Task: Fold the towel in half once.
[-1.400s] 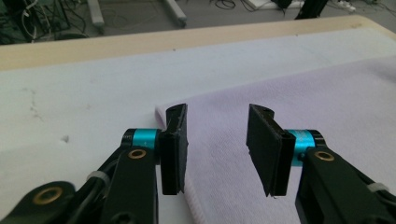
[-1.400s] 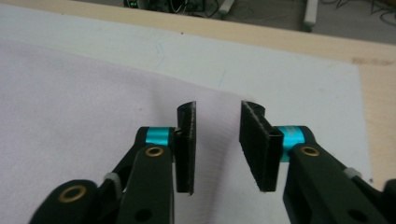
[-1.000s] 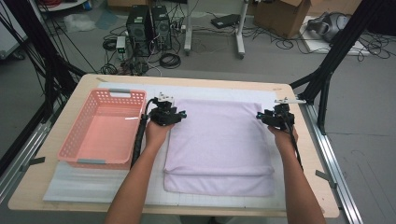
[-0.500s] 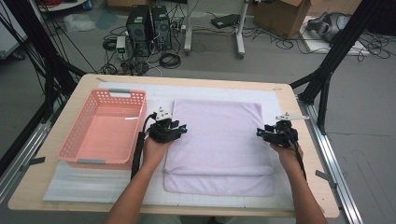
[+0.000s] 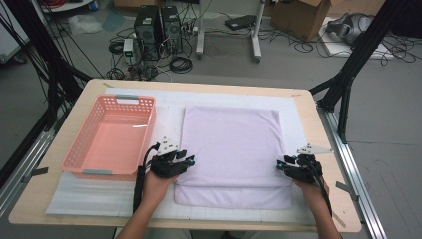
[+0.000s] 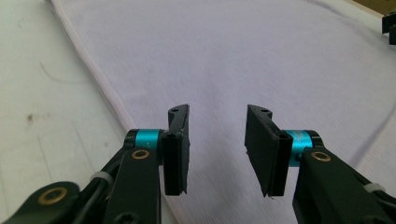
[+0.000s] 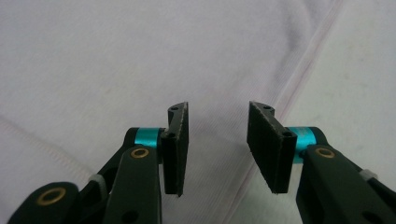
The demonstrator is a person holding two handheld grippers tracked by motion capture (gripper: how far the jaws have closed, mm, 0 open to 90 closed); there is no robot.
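Observation:
A folded lavender towel (image 5: 231, 144) lies flat on the white mat (image 5: 169, 112), with a lower layer sticking out at its near edge. My left gripper (image 5: 186, 162) hangs over the towel's left edge near the front, open. In the left gripper view the jaws (image 6: 217, 112) have just been closing a little, with nothing between them and the towel (image 6: 233, 51) below. My right gripper (image 5: 281, 166) is at the towel's right edge, open. In the right gripper view it (image 7: 218, 108) has just been closing slightly over the hemmed edge of the towel (image 7: 116, 56), gripping nothing.
A pink plastic basket (image 5: 89, 134) with nothing in it stands on the mat left of the towel, close to my left hand. The wooden table edge (image 5: 328, 149) runs just right of my right gripper. Black frame legs, cables and computers stand on the floor beyond the table.
Both hands have slid along the towel's side edges from its far corners toward the near end. The towel has not moved.

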